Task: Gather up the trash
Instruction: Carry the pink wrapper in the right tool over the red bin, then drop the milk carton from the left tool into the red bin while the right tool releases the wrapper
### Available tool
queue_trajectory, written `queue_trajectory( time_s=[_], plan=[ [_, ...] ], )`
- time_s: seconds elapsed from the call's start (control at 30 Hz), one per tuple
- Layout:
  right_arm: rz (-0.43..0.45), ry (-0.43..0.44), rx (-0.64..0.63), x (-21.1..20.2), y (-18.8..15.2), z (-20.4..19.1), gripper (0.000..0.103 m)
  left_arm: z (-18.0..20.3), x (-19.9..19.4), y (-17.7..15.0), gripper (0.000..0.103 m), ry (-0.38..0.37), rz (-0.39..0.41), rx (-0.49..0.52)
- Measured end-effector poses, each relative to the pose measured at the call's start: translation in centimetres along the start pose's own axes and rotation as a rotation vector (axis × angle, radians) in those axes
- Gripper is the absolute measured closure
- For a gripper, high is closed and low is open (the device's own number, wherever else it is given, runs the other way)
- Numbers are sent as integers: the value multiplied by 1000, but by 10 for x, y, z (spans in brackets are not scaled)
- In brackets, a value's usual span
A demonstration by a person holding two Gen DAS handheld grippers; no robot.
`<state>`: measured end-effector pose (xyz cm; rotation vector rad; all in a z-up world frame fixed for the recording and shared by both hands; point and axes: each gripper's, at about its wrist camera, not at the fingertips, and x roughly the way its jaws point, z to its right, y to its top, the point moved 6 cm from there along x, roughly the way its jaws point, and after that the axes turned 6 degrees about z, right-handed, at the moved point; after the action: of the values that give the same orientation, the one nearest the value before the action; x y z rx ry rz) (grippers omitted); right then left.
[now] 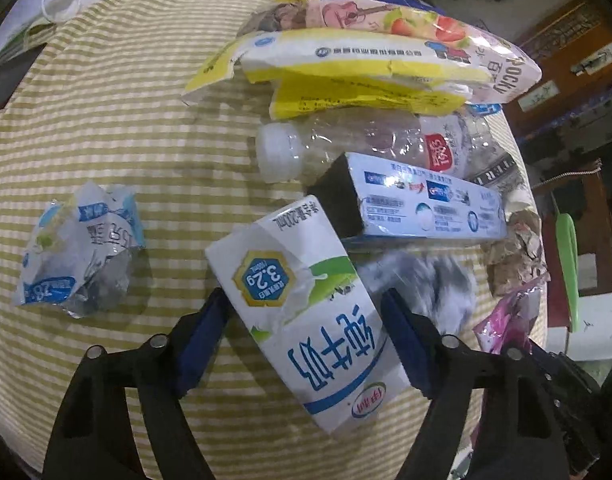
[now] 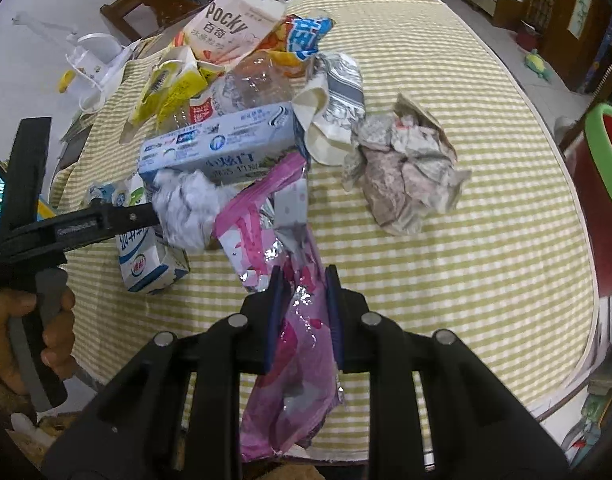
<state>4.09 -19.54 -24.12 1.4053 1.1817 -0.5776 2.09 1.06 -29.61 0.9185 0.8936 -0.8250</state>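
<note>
Left claw [image 1: 306, 312] straddles the white milk carton [image 1: 306, 312] on the green-striped desk [image 1: 126, 120], blue pads not visibly pressing it. Toothpaste box [image 1: 418, 204] and clear bottle [image 1: 346, 140] crowd behind. Right claw [image 2: 304, 300] clenches the pink foil wrapper [image 2: 294, 344].

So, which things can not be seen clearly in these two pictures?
- Milk carton, left wrist view: whether the pads already press it; a gap shows on one side.
- Grey crumpled thing, left wrist view: blurred.
- Clear bottle, both views: partly under boxes.
- Pink wrapper in the right gripper: lower end behind the fingers.
</note>
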Motion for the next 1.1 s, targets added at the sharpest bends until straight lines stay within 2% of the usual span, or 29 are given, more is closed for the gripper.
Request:
queue_trajectory(
  time_s=[0.1,0.17,0.3,0.47,0.57,0.73,0.87,1.1],
  plan=[
    [20,14,-6,-7,7,8,82,5,-6,2,44,-16,5,-33],
    [41,28,-12,-11,15,12,82,0,-16,2,46,-9,29,-48],
    [95,61,-34,-21,37,17,82,9,-49,10,47,54,154,-14],
    [161,91,-47,-38,62,31,82,66,-89,32,47,65,332,115],
    [210,92,-43,-54,74,46,82,104,-98,43,47,29,378,178],
    [294,26,4,-84,86,95,82,162,-96,51,47,-72,390,258],
    [343,-71,99,-110,86,163,82,217,-85,46,47,-143,378,344],
    [360,-240,286,-130,67,277,82,311,-63,32,47,-260,338,473]
  ],
)
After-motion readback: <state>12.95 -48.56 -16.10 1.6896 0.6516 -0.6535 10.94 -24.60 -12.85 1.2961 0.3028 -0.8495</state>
